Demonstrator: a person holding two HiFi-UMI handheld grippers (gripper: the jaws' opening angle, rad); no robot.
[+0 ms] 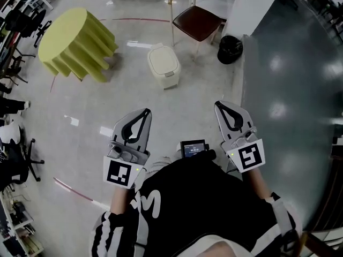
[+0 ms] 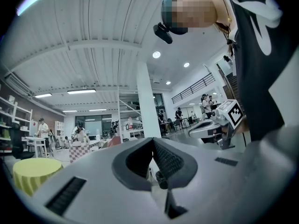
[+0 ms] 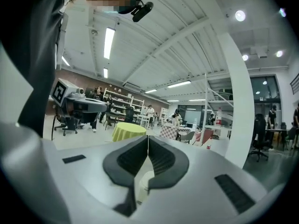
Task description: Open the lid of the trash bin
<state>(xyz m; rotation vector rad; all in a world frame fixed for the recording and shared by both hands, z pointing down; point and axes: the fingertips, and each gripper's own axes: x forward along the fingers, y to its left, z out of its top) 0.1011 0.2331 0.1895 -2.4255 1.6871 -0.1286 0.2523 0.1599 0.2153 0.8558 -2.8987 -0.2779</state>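
Squarely ahead on the pale floor (image 1: 187, 111) stands one cream trash bin (image 1: 163, 64), lid down, well beyond both tongs. One yellow-draped round table (image 1: 75, 43) sits to its left. One brown-seated chair (image 1: 196, 20) stands farther off to its right, one black bin (image 1: 230, 49) beside it. The left gripper (image 1: 146, 111) and right gripper (image 1: 217, 105) hover near the person (image 1: 203, 213), each with jaws pressed together on nothing. Only the gripper views reveal a white column (image 2: 148, 111) and distant people (image 2: 205, 104).

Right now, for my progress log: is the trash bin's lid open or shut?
Shut: the lid lies flat on the trash bin, no gap showing.
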